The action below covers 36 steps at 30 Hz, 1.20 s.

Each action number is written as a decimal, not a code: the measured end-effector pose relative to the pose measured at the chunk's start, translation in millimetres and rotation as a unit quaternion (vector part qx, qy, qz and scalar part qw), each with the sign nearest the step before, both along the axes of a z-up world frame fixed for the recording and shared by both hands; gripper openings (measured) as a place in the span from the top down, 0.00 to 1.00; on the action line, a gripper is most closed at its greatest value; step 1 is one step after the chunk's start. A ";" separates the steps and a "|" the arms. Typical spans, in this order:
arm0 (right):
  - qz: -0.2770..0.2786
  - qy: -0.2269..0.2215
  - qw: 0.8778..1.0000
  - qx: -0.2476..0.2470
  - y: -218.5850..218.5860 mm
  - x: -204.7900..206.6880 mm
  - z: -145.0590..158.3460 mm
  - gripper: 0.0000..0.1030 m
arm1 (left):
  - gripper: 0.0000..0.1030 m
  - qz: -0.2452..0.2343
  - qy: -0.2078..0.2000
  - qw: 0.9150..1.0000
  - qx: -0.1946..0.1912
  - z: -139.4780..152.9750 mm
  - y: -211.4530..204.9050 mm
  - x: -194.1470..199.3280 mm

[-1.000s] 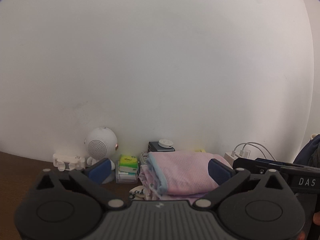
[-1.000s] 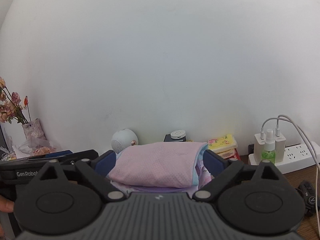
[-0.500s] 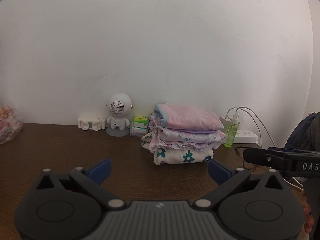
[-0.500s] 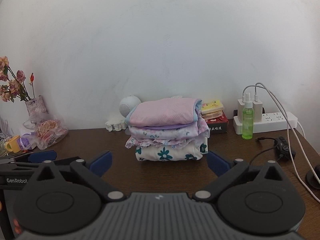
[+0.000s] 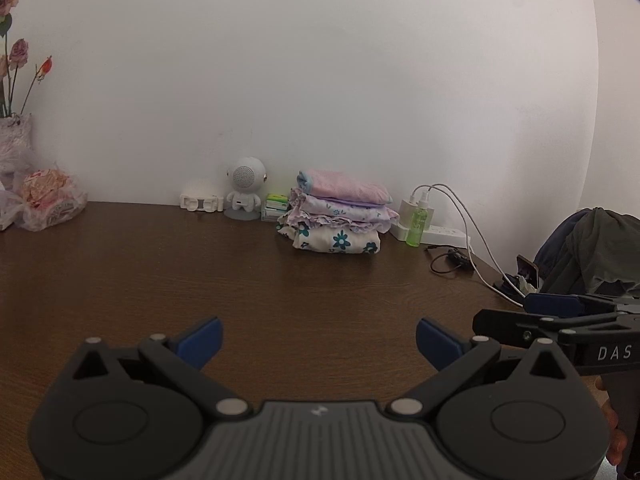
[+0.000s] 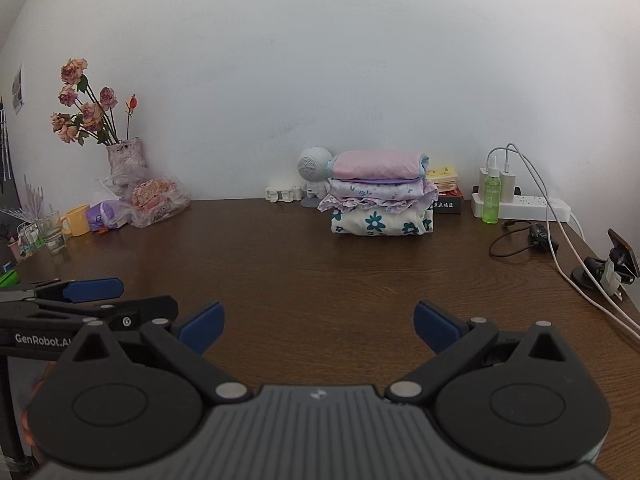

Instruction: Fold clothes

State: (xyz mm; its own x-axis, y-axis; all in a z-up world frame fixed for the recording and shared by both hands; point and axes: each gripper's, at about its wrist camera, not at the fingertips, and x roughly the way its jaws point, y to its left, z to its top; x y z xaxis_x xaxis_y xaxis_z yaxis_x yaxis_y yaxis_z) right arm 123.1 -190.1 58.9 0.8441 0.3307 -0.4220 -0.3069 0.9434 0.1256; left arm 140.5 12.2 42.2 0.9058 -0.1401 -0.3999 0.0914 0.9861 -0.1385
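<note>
Clothes sit folded in 1 stack of 3 on the table, well ahead of both pairs of fingers. Left gripper and right gripper: spread wide, holding nothing.

Both wrist views face the wall low across the table, sharing the clothes stack.
</note>
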 end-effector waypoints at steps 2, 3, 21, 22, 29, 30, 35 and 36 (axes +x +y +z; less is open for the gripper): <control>-0.007 0.001 1.000 0.004 0.2 -19.4 -3.0 0.00 | 0.00 0.003 -0.006 1.000 0.012 -3.3 -5.2 -19.1; -0.013 0.000 1.000 0.006 -0.2 -28.4 -4.7 0.00 | 0.00 0.003 -0.008 1.000 0.017 -5.5 -7.7 -26.7; -0.074 0.011 0.996 0.049 -2.5 -107.5 -42.4 0.00 | 0.00 0.020 -0.043 0.999 0.026 -33.0 -23.0 -103.9; -0.077 0.007 0.996 0.047 -1.3 -110.9 -41.8 0.00 | 0.00 0.020 -0.045 0.998 0.024 -33.0 -22.7 -106.5; -0.074 -0.008 0.997 0.023 7.4 -126.7 -42.5 0.00 | 0.00 0.044 -0.052 0.997 0.020 -37.5 -18.2 -122.5; -0.074 -0.008 0.997 0.021 8.4 -127.6 -43.3 0.00 | 0.00 0.045 -0.050 0.998 0.019 -38.0 -17.5 -123.1; -0.073 -0.007 0.997 0.015 10.9 -128.4 -44.1 0.00 | 0.00 0.049 -0.039 0.998 0.009 -40.3 -13.8 -126.0; -0.073 -0.010 0.997 0.011 12.1 -129.2 -44.2 0.00 | 0.00 0.049 -0.037 0.998 0.008 -41.0 -13.3 -126.4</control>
